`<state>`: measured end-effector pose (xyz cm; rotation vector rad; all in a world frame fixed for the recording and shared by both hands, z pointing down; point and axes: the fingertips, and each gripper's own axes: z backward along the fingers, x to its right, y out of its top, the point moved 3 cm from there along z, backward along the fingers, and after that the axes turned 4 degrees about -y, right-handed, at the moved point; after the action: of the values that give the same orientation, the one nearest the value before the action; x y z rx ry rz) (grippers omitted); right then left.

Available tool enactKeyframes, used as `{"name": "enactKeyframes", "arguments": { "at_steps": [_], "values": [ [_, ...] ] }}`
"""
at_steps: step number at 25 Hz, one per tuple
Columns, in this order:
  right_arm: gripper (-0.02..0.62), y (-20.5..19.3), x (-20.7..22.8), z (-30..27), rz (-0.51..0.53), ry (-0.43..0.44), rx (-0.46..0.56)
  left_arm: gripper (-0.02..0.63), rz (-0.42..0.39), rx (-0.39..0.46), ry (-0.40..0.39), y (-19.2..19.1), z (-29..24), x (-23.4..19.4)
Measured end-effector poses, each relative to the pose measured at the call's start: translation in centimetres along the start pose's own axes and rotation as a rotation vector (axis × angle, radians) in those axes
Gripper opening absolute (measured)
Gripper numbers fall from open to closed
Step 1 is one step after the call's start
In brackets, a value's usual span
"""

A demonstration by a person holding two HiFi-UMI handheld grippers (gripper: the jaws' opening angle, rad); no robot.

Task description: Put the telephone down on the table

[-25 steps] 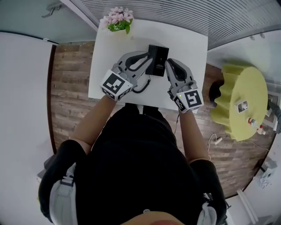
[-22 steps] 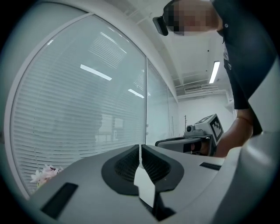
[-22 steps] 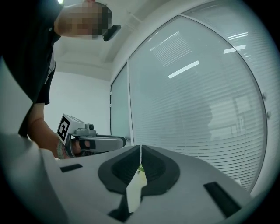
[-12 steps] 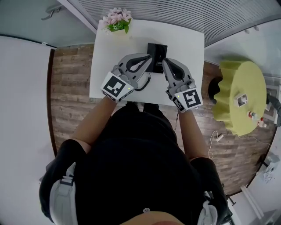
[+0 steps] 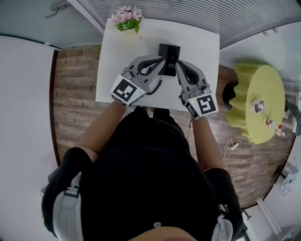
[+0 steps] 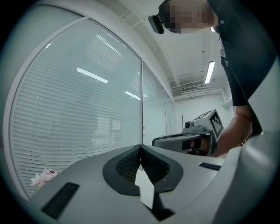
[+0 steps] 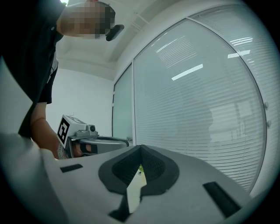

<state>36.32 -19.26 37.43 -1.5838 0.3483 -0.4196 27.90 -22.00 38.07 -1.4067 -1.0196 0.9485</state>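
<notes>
The black telephone (image 5: 170, 57) lies flat on the white table (image 5: 202, 47), its coiled cord (image 5: 155, 88) trailing toward the near edge. My left gripper (image 5: 161, 60) hovers at the phone's left side and my right gripper (image 5: 178, 65) at its near right corner. Both are shut with nothing between the jaws. In the left gripper view the left gripper (image 6: 141, 147) points level at a glass wall with blinds, its pads pressed together, and the right gripper (image 6: 192, 139) shows beside it. In the right gripper view the right gripper (image 7: 141, 147) is likewise shut and empty, with the left gripper (image 7: 89, 141) to its left.
A pot of pink flowers (image 5: 125, 20) stands at the table's far left corner. A yellow round stool-table (image 5: 259, 104) with small items sits to the right on the wood floor. The blinds-covered glass wall (image 5: 188, 14) runs behind the table.
Both grippers' jaws have closed to fully shut and drawn slightly back and up from the phone's sides. The phone stays on the table.
</notes>
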Motion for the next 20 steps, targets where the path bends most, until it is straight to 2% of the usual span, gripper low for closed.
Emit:
{"name": "enactKeyframes", "arguments": {
  "at_steps": [20],
  "values": [
    [0.023, -0.75, 0.24, -0.21, -0.014, 0.023, -0.020, 0.009, -0.007, -0.025, 0.004, -0.51, -0.63, -0.21]
  ]
}}
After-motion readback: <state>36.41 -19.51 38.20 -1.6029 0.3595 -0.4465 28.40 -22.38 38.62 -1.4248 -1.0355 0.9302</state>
